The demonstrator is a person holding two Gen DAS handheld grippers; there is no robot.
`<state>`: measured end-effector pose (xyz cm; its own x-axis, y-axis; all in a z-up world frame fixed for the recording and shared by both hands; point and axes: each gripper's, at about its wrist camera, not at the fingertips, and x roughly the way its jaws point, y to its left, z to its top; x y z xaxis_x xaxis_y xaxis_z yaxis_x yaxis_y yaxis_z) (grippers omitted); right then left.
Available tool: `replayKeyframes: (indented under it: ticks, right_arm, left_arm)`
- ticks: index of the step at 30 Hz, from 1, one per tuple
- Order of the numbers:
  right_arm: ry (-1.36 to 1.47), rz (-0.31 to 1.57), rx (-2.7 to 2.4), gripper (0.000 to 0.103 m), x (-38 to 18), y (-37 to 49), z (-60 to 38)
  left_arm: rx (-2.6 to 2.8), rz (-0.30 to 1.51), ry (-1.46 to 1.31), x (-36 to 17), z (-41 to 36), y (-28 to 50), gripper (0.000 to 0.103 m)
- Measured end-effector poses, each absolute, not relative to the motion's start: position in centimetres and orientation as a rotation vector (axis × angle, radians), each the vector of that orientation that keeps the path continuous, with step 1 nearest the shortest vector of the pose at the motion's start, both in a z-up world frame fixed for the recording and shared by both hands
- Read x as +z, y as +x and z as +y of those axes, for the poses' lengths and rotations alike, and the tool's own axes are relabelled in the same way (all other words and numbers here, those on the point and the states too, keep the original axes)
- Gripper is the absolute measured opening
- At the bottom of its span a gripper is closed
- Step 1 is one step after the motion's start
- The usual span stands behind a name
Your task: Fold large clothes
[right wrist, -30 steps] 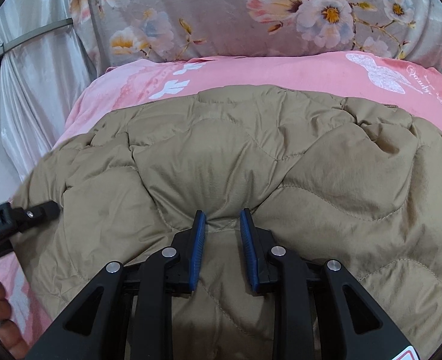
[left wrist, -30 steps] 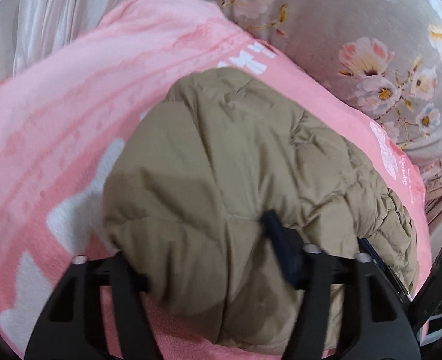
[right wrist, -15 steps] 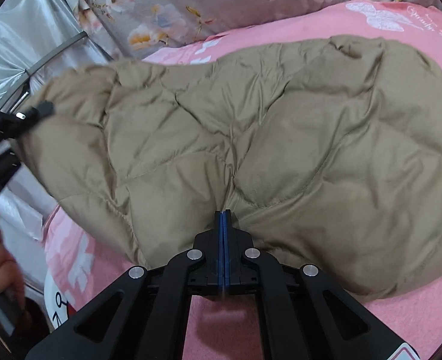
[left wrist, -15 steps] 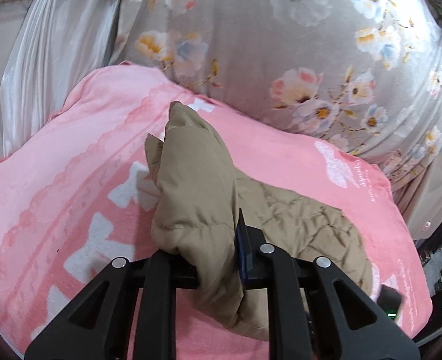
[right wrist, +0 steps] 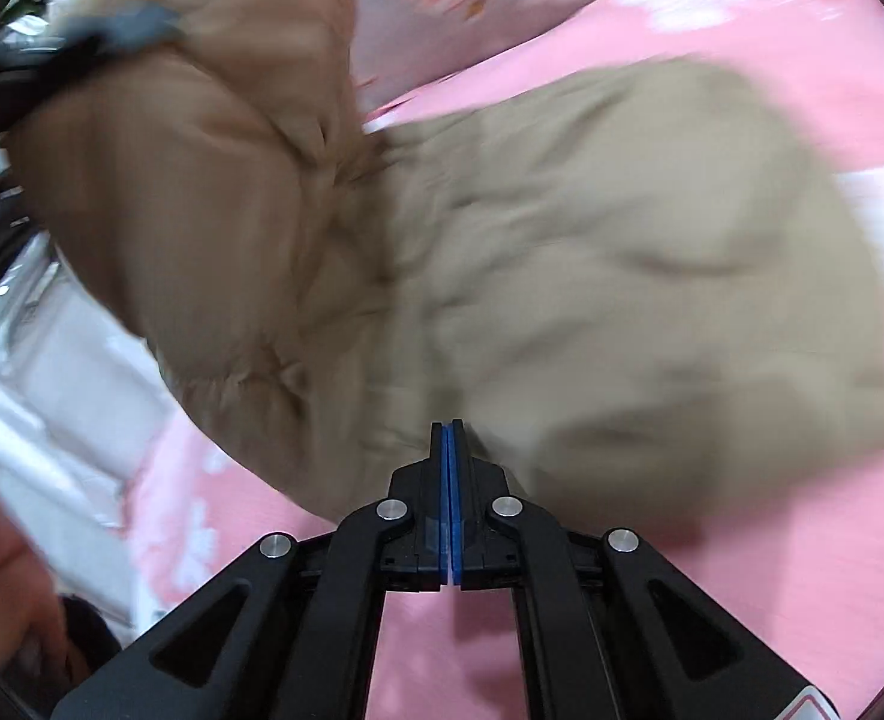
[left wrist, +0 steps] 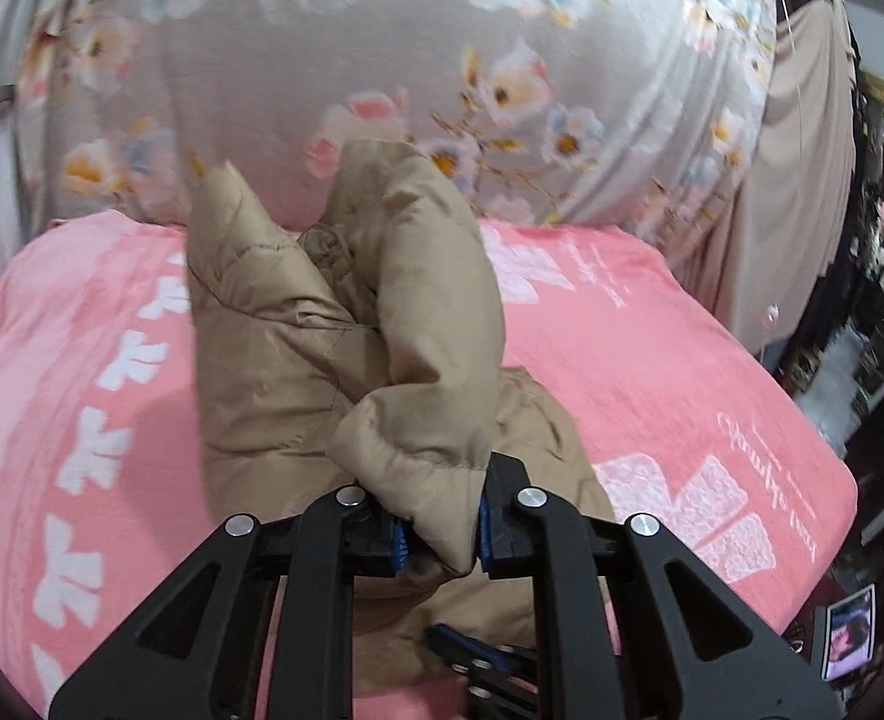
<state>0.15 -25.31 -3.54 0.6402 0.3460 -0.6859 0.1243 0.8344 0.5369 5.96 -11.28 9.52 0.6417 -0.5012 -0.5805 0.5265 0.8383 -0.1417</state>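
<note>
Just changed: both tongs have just been closing and the tan padded jacket [left wrist: 346, 324], which lay spread a second ago, is now lifted off the pink blanket [left wrist: 652, 348].
Left tongs [left wrist: 440, 531]: clamped on a puffy fold of the jacket, which stands up toward 12 o'clock.
Right tongs [right wrist: 449, 462]: pads pressed together on a thin pinch of the jacket's near edge; view blurred.
Meaning: likely the carry-over of a fold, not yet laid down.
Jacket's place: partly raised, its lower part resting on the blanket toward 3 o'clock in the right wrist view.
Count: one jacket, one blanket, one floral cover [left wrist: 382, 60], two tongs.
</note>
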Motion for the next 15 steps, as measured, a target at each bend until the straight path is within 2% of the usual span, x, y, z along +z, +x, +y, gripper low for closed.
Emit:
replayKeyframes:
  ticks: [6,15]
  right_arm:
    - [0.491,0.886,-0.113,0.002,-2.7,-5.4,-30.4]
    - [0.503,0.871,-0.205,0.002,-2.4,-7.7,-33.7]
  left_arm:
    - [-0.639,0.844,0.103,2.5,-18.9,8.7,0.015]
    - [-0.605,0.868,0.231,-1.9,-22.4,7.0,0.017]
